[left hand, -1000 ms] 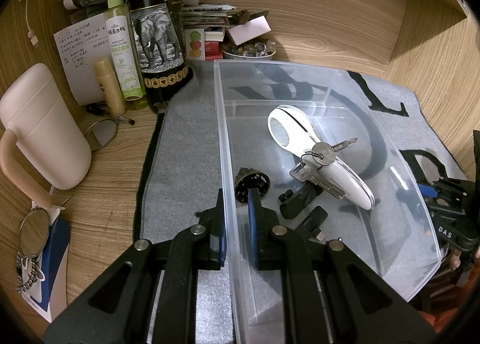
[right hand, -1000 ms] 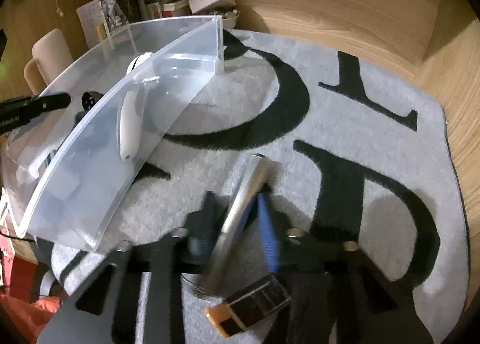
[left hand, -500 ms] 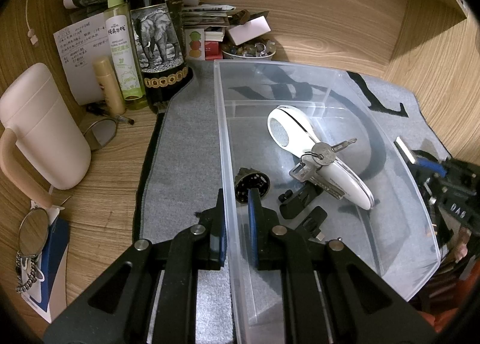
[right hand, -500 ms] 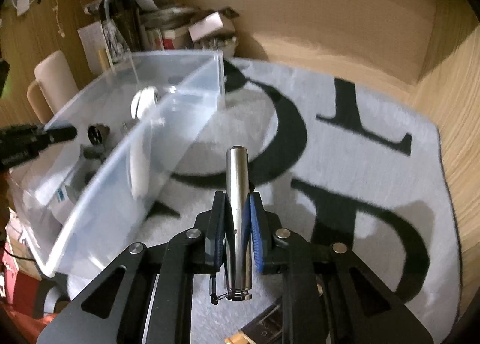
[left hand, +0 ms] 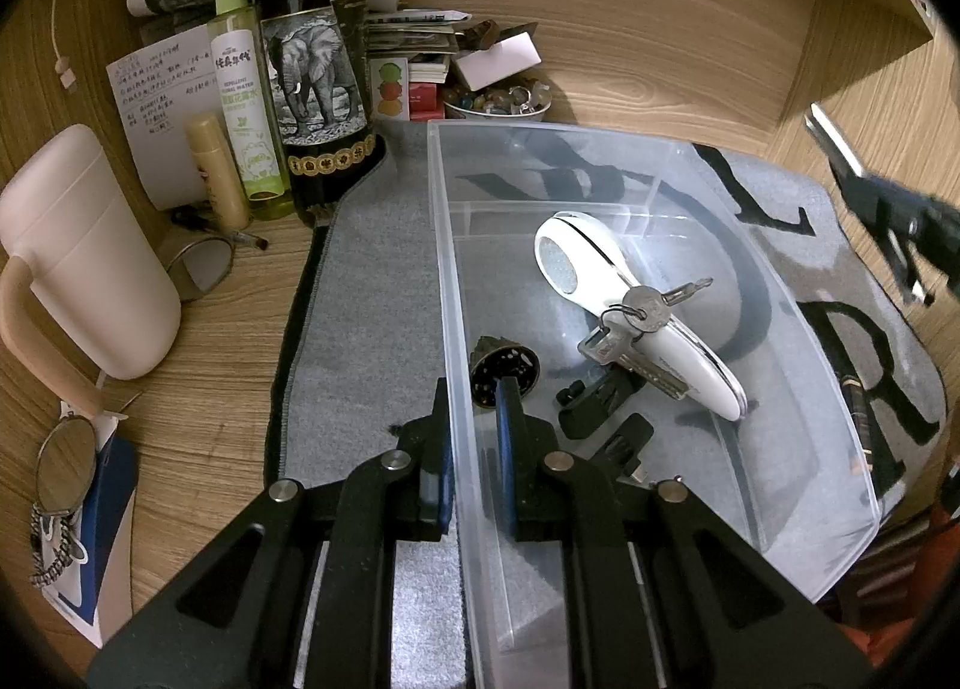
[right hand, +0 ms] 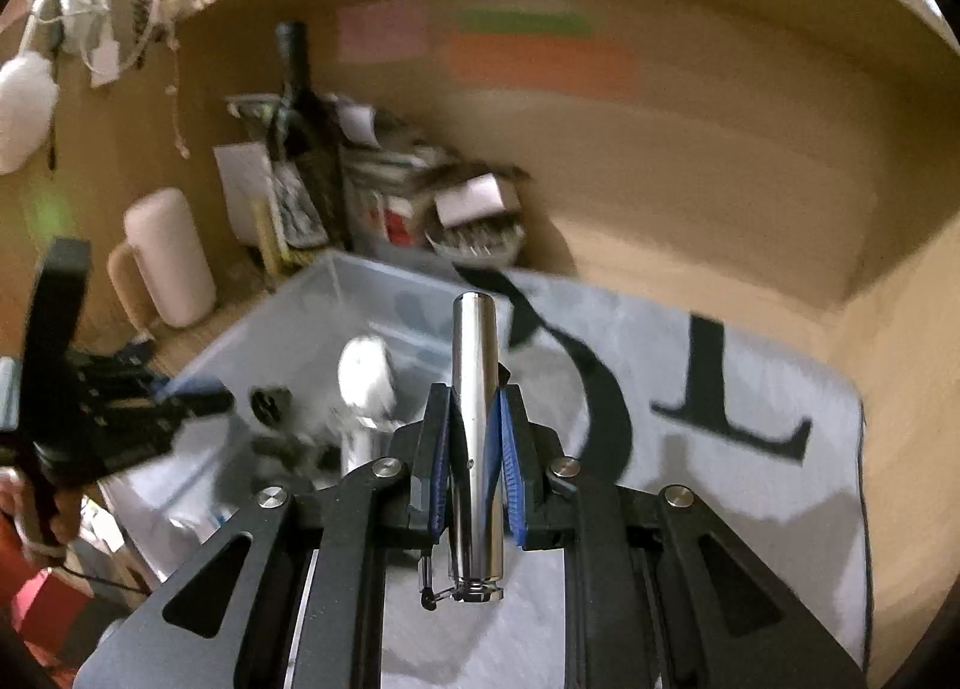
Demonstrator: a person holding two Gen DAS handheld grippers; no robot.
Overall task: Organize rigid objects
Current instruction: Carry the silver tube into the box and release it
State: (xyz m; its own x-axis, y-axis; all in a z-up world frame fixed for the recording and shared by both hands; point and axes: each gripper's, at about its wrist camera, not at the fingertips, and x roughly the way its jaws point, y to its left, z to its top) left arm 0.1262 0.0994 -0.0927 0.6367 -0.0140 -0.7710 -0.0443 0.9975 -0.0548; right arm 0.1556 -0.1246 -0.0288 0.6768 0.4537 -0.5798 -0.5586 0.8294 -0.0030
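My left gripper (left hand: 474, 449) is shut on the near left wall of a clear plastic bin (left hand: 447, 281) that rests on a grey mat. Inside the bin lie a white handheld device (left hand: 576, 269), a bunch of keys (left hand: 645, 311), a small round black part (left hand: 504, 368) and black clips (left hand: 600, 395). My right gripper (right hand: 474, 449) is shut on a shiny metal cylinder (right hand: 474, 389), which points forward above the mat, to the right of the bin (right hand: 312, 317). The right gripper appears blurred at the right edge of the left wrist view (left hand: 888, 209).
A dark elephant-label bottle (left hand: 318, 71), a green spray bottle (left hand: 243, 107), a pink jug (left hand: 78, 251), papers and a bowl of small items (left hand: 498, 101) crowd the back left. Wooden walls enclose the desk. A round mirror (left hand: 63, 467) lies at the left. The grey lettered mat (right hand: 720, 449) spreads right.
My right gripper has lifted the metal cylinder off the mat and tipped upward, so more of the back wall shows. The left gripper and the bin have stayed still.
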